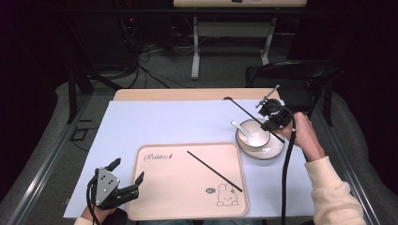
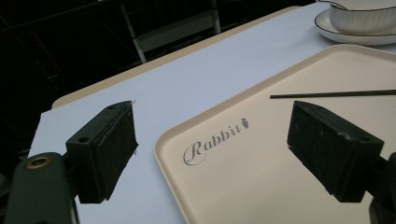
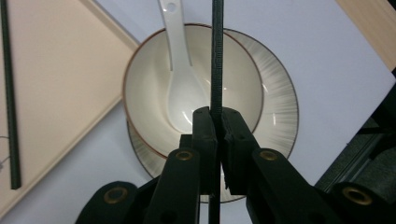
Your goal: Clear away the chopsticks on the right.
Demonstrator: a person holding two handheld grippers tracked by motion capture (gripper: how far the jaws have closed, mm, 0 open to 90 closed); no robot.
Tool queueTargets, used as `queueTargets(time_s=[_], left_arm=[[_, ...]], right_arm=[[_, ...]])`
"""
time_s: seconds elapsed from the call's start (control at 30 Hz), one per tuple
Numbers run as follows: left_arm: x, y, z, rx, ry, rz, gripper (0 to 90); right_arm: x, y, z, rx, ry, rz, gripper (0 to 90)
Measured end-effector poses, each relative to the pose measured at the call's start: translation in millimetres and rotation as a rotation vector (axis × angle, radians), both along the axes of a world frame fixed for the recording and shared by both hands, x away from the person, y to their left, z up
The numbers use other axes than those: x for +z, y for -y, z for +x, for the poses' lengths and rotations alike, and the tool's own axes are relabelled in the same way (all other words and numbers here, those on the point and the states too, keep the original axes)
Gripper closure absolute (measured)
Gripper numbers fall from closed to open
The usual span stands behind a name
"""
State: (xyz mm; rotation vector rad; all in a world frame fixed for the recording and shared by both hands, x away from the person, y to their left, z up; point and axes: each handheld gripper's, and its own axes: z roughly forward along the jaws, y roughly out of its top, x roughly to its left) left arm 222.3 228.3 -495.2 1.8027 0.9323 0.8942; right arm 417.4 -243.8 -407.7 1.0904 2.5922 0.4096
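Two chopsticks: one [image 3: 216, 56] in right gripper [image 3: 217, 135], one [image 1: 214, 171] on tray [image 1: 155, 206]; apparently identical.

A chopstick [image 1: 214, 171] lies on the tray [image 1: 155, 197]; right of the tray, a bowl [image 1: 256, 136] on a saucer [image 1: 274, 151] holds a spoon [image 1: 238, 127].

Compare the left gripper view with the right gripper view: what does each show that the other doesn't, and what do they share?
Left gripper view alone: the left tongs standing open with nothing between them, and the "Rabbit" lettering on the tray.

Right gripper view alone: the right tongs shut on a black chopstick held above the bowl, and a white spoon lying in the bowl.

Both: the beige tray with a second chopstick on it, the white bowl on its saucer, and the pale blue mat.
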Motion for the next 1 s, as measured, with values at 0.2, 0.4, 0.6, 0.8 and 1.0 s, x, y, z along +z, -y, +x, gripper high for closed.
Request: queueTargets(time_s=[0.2, 0.4, 0.6, 0.8, 1.0], left_arm=[[0.1, -0.2, -0.2, 0.000, 0.001, -0.001, 15.6], [0.0, -0.2, -0.1, -0.003, -0.001, 0.002, 15.6], [-0.1, 0.1, 0.1, -0.001, 0.002, 0.000, 15.6], [0.2, 2.3, 1.8, -0.005, -0.001, 0.007, 15.6], [0.3, 1.3, 1.2, -0.005, -0.001, 0.002, 15.6]], right_arm=[[-2.9, -18.6, -13.6, 0.046, -0.010, 0.027, 85.4], [-8.8, -39.3, -21.7, 0.082, -0.031, 0.040, 85.4], [-16.8, -56.0, -25.2, 0.093, -0.050, 0.055, 85.4], [-29.9, -69.9, -29.8, 0.117, -0.084, 0.075, 85.5], [-54.1, -85.1, -32.7, 0.134, -0.145, 0.046, 85.4]])
